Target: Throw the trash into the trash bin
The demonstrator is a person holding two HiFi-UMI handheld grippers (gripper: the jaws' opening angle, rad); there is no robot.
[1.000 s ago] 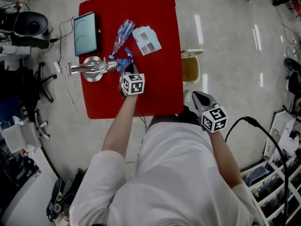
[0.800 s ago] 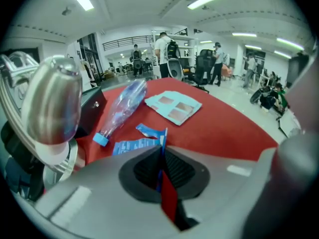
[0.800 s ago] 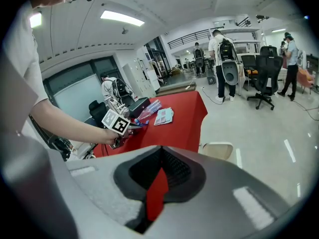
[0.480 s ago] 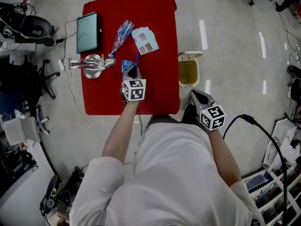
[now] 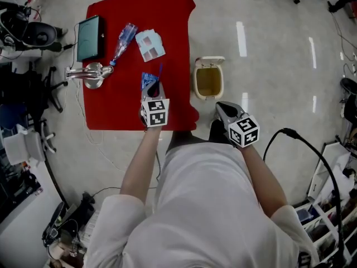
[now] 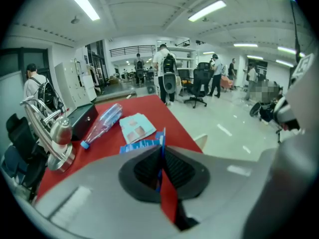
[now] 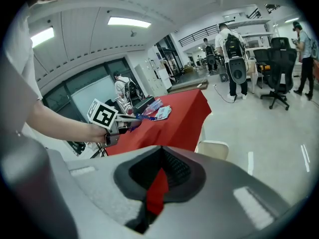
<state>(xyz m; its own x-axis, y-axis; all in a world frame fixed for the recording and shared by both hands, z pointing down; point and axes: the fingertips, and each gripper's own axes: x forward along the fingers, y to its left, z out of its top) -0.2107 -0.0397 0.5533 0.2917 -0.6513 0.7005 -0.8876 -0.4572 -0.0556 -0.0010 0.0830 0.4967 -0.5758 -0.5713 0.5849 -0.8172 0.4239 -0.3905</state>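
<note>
Moved: your left gripper has lifted the blue wrapper away from the silver stand and brought it closer to the trash bin.
Left gripper: jaws pinched tight on the blue wrapper, whose free end sticks out past the tips in the left gripper view.
Right gripper: jaws together with nothing between them, hanging just beside the trash bin on your side of it.
Wrapper's place: in the air over the red table, near the trash bin but not yet above it, to the bin's left in the head view.
Trash bin: on the floor just off the table's edge, lid up, mouth open; nothing shows inside as far as you can make out.
Done: one piece of trash is picked up and on its way.
Left: you have to carry the wrapper over the bin's mouth and let go.
Also left, likely: the plastic bottle and the flattened carton lie farther from the trash bin, on the table.
</note>
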